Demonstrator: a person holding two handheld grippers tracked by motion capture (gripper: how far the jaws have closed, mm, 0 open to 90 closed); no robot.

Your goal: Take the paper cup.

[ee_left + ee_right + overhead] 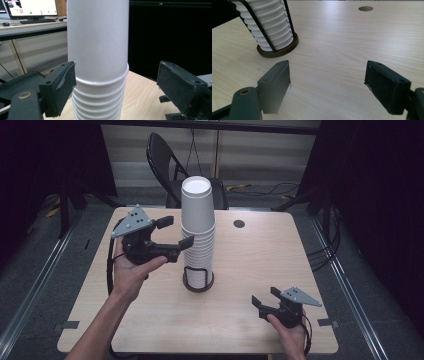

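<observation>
A: Which way does the stack of white paper cups (198, 227) run?

B: Its long axis is vertical. The cups are nested mouth-down, so the flat base of the topmost cup (196, 202) faces up and the rolled rims form a ribbed column below it. In the left gripper view the top cup's smooth wall (98, 40) ends at its rim, with at least five more rims packed under it.

A: How many cups in all?

B: One stack; the exact count cannot be told, since the rims crowd together. In the right gripper view about ten rims (268, 23) can be counted low on the stack.

A: Where does it stand?

B: Near the middle of the wooden table (250, 320), in one holder (198, 281) with a round dark base and thin black wire uprights. The right gripper view shows the base (279, 52) flat on the wood.

A: And the grippers?

B: Two. The left gripper (174, 232), held up off the table in the person's left hand (131, 267), has its jaws wide apart on either side of the stack at about the top cup's rim. One pad (65, 83) lies at the cup wall; whether it touches cannot be told. The other pad (175, 85) is clear of it. Nothing is clamped.

A: The right one?

B: The right gripper (265, 296) sits low at the table's near right edge, well apart from the stack, jaws spread wide and empty.

A: Anything else?

B: One round grommet hole (239, 224) in the tabletop; one folding chair (165, 162) beyond the far edge.
</observation>
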